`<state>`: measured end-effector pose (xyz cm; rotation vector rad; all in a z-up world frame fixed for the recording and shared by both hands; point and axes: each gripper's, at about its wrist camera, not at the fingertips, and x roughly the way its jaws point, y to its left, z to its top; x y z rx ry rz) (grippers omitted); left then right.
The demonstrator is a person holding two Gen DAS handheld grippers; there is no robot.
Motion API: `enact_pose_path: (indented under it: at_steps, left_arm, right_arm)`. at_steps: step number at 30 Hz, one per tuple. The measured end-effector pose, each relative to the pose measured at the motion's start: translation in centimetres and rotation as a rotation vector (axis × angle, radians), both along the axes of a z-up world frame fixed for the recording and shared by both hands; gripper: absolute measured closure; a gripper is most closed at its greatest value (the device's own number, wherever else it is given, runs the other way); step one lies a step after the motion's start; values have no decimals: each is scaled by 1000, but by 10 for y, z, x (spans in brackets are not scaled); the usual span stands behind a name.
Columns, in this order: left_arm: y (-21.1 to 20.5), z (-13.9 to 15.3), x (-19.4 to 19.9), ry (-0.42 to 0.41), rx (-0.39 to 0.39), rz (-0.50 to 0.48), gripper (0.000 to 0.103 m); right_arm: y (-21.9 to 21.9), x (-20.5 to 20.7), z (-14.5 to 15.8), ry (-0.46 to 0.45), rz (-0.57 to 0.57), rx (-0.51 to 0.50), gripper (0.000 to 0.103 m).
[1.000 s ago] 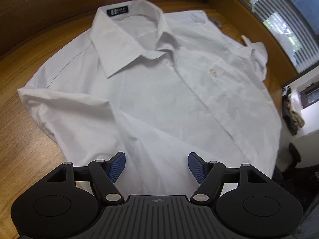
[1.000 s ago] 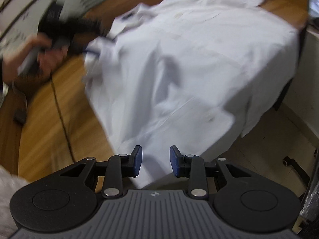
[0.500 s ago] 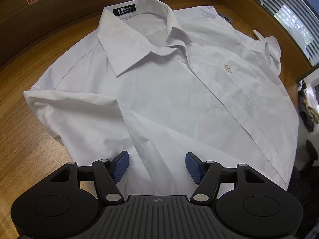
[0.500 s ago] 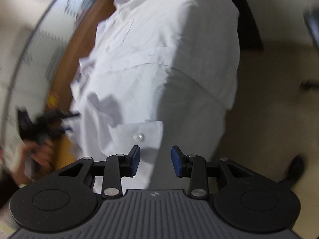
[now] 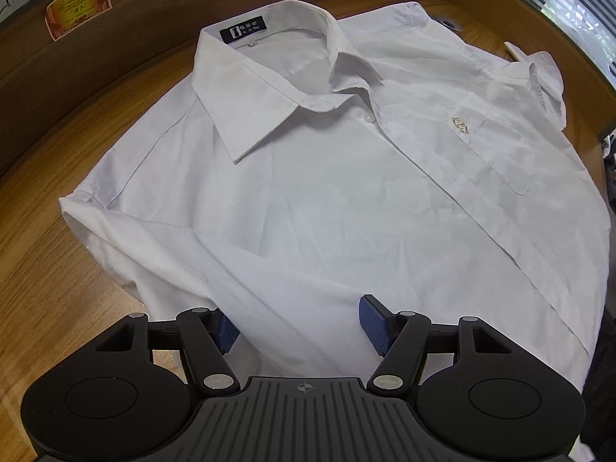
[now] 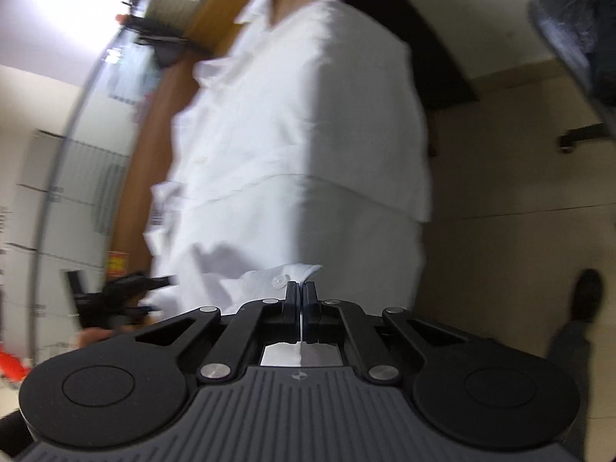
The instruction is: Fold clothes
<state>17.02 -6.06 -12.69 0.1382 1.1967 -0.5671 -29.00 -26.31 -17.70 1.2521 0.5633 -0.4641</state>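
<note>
**Shirt flat on table, right claw clamped on its edge**

While the white shirt (image 5: pixel 346 200) lies front-up on the wooden table (image 5: pixel 46 269), the left gripper (image 5: pixel 298 321) sits low over its near edge with both jaws spread wide. Its blue pads (image 5: pixel 371 321) rest on or just above the cloth, one to each side of a fold; nothing is held between them. The left pad is partly tucked behind a ridge of fabric.

Shirt details, left wrist view: collar (image 5: pixel 277 88) at the far side, dark neck label (image 5: pixel 241 33) inside it, top button fastened, chest pocket with a small gold emblem (image 5: pixel 460 126). One short sleeve (image 5: pixel 115 231) is folded in beside the left jaw. A red-and-gold sticker (image 5: pixel 79 5) is on the wooden wall behind.

Right wrist view is motion-blurred. The right gripper (image 6: pixel 300 296) has its jaws pressed together on a thin edge of the shirt (image 6: pixel 308 134), just by a white button (image 6: pixel 280 281). The cloth hangs over the table edge. The other gripper shows as a dark blur at lower left, and a shoe (image 6: pixel 585 294) on the tile floor at right.
</note>
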Motion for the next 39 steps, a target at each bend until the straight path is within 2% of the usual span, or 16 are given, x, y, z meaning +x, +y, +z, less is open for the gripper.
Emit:
enact_pose_path:
  at_steps: [2,5,8,11,13,17,20,21,22,23,24,25,26,31,37,39]
  left_arm:
    - [3,3,1,6,-20,16,36]
    - [6,7,2,15,-49,39,36]
    - [11,13,2,18,-78,62,36]
    - [23,24,-4,8,-105,86,36]
    - [33,26,-7,9,-114,116,36]
    - [52,24,-9,35,-150,208,36]
    - [60,18,-6,57,-183,273,37]
    - [60,17,-5,50,-186,284,38]
    - [61,16,-4,44,-189,294,43]
    - [61,16,-2,37,-192,304,61]
    - [61,15,-1,30,-195,315,73]
    - [62,14,0,23,-198,325,97]
    - [62,13,1,16,-201,336,100]
    - [70,20,3,-23,-222,353,100]
    - [81,11,4,6,-218,381,100]
    - [84,10,4,11,-224,386,100]
  right_arm:
    - [0,5,-2,96,7,-31,97]
    - [1,9,7,183,43,-118,94]
    - [7,17,28,197,125,-256,86]
    - [17,39,49,186,289,-401,71]
    - [26,55,57,165,400,-479,67]
    - [38,85,61,148,581,-586,66]
    - [42,102,61,142,690,-632,56]
    - [43,105,61,136,717,-642,53]
    - [44,109,60,131,741,-649,52]
    - [43,113,59,132,756,-646,52]
    - [42,118,58,132,770,-640,52]
    - [40,121,55,131,777,-619,52]
    - [37,124,52,128,784,-598,52]
    - [22,132,40,93,807,-495,53]
    - [10,128,43,64,791,-458,53]
    - [10,127,44,51,802,-450,49]
